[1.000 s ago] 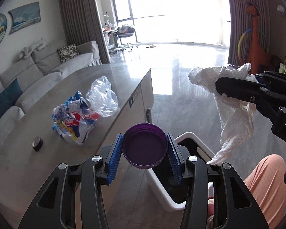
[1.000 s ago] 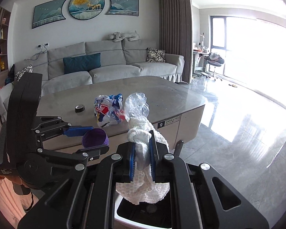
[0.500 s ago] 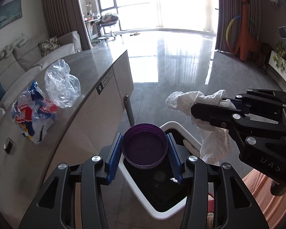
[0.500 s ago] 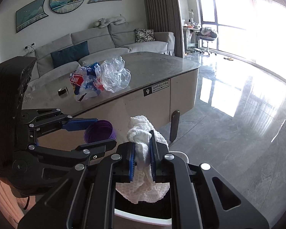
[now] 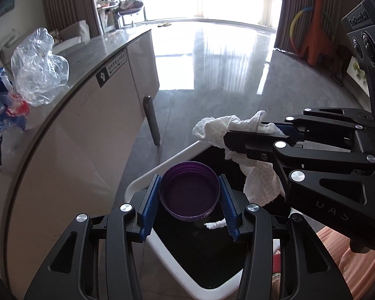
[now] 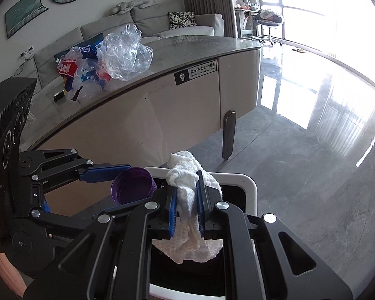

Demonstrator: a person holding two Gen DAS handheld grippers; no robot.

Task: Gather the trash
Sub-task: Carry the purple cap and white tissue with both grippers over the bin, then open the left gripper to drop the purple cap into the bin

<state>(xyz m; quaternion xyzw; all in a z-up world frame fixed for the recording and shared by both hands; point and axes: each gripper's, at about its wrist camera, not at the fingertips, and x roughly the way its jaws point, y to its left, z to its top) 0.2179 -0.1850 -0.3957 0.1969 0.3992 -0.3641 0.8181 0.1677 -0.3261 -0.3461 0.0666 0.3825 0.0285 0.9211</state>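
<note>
Left wrist view shows the left tool (image 5: 189, 197) clamped on a purple lid (image 5: 189, 192) and the right tool (image 5: 255, 135) pinching a white paper towel (image 5: 258, 175), both above the white bin (image 5: 142, 182); next move, I judge, is releasing them

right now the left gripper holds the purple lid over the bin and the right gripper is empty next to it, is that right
Not quite. The right gripper is not empty: its jaws are shut on a crumpled white paper towel, as the right wrist view shows. The rest stands: the left gripper holds the purple lid over the white bin.
</note>
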